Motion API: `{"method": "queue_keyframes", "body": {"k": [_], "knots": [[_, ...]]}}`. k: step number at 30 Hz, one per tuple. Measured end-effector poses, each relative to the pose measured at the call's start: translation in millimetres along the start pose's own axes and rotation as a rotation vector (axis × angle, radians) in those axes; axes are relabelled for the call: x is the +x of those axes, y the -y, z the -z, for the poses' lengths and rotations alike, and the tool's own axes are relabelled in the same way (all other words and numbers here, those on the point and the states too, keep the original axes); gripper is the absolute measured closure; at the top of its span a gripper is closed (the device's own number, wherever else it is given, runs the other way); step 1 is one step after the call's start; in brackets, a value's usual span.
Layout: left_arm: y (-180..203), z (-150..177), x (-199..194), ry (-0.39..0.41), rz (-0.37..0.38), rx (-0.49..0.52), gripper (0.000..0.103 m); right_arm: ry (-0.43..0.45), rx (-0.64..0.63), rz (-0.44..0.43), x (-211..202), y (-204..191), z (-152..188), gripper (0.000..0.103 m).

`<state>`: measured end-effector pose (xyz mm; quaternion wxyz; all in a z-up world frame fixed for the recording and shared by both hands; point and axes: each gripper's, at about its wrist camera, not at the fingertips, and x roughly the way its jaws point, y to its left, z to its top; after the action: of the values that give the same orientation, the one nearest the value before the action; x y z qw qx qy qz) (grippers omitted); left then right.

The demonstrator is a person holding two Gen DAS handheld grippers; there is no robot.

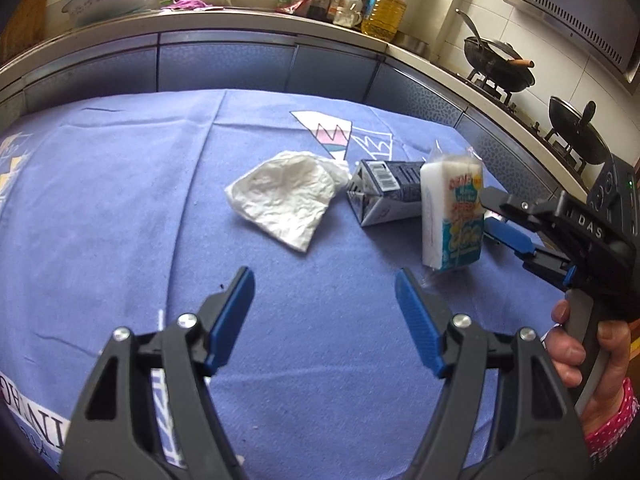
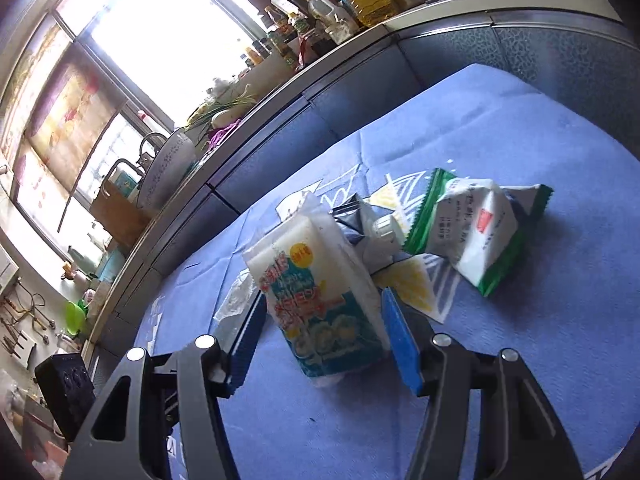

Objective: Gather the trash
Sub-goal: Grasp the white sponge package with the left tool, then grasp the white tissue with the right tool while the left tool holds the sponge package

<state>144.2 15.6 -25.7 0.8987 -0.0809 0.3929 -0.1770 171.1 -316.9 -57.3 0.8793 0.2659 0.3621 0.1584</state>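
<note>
Standing sponge pack (image 2: pixel 320 300) | between right gripper (image 2: pixel 324 340) pads | gaps visible

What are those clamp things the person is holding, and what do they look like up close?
Two hand-held grippers. The left gripper has black plastic arms with cut-outs, silver bolts at the pivots and two flat blue ribbed pads. The right gripper looks the same; its black body bears white letters "DAS", a small green light and a pistol grip. The hand holding it wears a pink sleeve with white dots.
</note>
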Motion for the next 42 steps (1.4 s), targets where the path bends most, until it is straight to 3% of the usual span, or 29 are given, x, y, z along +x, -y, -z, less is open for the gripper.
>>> {"method": "queue_keyframes", "body": {"k": [3,8,13,21,25,27,28,36,39,42], "knots": [[-6.1,-1.6,1.1,-0.001,-0.004,-0.025,0.033,-0.072,-0.034,-0.082,17.7,-22.1,7.2,0.044],[-24.5,-3.0,-0.4,-0.002,-0.027,-0.078,0.033,-0.171,-0.077,-0.293,30.2,-56.6,19.0,0.044],[-22.0,-4.8,1.4,-0.012,-0.003,-0.076,0.033,-0.120,-0.032,-0.235,17.6,-39.4,10.9,0.044],[9.4,-1.9,41.3,-0.122,0.020,-0.057,0.027,-0.109,0.032,-0.146,7.8,-5.2,19.4,0.044],[25.8,-4.7,53.1,-0.126,-0.040,-0.029,0.022,-0.115,0.044,-0.127,6.2,1.8,24.8,0.044],[28.9,-2.7,55.2,-0.109,-0.110,0.000,0.036,-0.120,0.029,-0.116,6.7,-1.6,25.0,0.044],[26.8,-1.7,54.1,-0.103,-0.104,0.002,0.038,-0.123,0.010,-0.114,7.6,-6.3,23.9,0.044],[-42.6,14.1,4.6,-0.042,-0.174,-0.094,0.042,-0.202,-0.182,-0.174,45.1,-74.7,21.5,0.044],[-75.8,23.6,-13.6,-0.031,-0.214,-0.159,0.041,-0.246,-0.141,-0.114,81.8,-83.1,26.4,0.044],[-99.8,29.6,-27.9,-0.024,-0.232,-0.215,0.041,-0.237,-0.066,-0.015,113.1,-79.9,28.0,0.046]]}}
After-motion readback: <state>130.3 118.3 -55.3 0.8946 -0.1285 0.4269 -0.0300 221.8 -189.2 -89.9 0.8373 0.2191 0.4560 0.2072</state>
